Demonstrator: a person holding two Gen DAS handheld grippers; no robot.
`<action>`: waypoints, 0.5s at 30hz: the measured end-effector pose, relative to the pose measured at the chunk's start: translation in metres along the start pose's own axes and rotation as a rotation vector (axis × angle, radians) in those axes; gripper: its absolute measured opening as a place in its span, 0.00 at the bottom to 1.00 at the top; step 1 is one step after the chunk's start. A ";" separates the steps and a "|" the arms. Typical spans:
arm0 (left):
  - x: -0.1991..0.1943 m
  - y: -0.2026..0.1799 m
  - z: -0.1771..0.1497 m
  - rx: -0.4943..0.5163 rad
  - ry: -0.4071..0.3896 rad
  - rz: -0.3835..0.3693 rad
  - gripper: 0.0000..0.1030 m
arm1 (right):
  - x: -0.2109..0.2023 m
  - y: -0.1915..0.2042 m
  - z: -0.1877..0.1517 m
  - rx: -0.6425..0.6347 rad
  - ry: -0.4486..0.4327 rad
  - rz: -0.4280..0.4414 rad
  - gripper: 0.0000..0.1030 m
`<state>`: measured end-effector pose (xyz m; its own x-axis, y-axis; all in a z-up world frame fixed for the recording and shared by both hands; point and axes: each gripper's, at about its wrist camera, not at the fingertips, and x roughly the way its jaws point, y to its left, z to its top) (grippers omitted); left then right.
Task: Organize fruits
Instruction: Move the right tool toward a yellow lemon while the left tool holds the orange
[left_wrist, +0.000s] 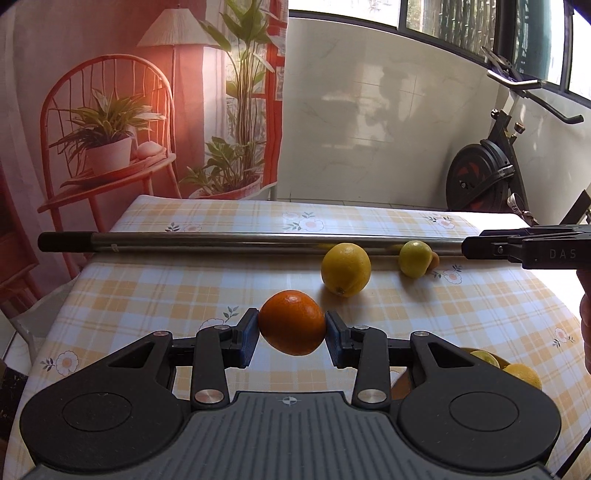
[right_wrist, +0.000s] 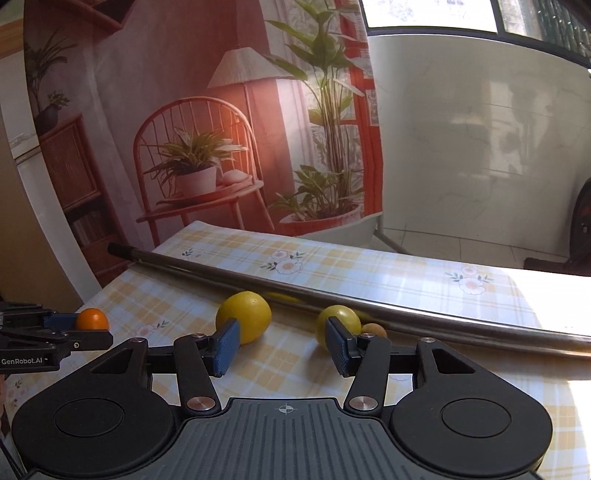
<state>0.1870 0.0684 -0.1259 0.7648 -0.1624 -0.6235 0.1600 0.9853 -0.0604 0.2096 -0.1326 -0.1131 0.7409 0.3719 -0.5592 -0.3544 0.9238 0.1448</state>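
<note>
Clamped between my left tongs (left_wrist: 291, 334), the orange (left_wrist: 291, 322) hangs above the worktop (left_wrist: 147, 295), lifted for sorting; my right tongs (right_wrist: 282, 345) gape empty before the lemon (right_wrist: 244, 316) and lime (right_wrist: 339, 325), both stopped against the metal rod (right_wrist: 369, 301); only the left view shows fruits already gathered (left_wrist: 517, 369) at lower right.

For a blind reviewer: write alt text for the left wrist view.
The left gripper clamps an orange above a checked tablecloth. Beyond lie a lemon, a smaller yellow-green fruit and a metal pole; the right gripper enters from the right.
</note>
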 end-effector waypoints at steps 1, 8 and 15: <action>0.000 0.004 -0.001 -0.008 -0.004 -0.004 0.39 | 0.007 0.005 0.003 -0.014 0.007 0.009 0.52; 0.008 0.019 -0.015 -0.055 -0.015 0.000 0.39 | 0.068 0.044 0.017 -0.108 0.121 0.041 0.54; 0.014 0.035 -0.020 -0.096 -0.020 0.013 0.39 | 0.115 0.057 0.024 -0.104 0.178 0.029 0.64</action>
<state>0.1909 0.1012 -0.1522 0.7788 -0.1498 -0.6091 0.0901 0.9877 -0.1277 0.2878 -0.0348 -0.1495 0.6202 0.3676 -0.6930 -0.4376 0.8953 0.0833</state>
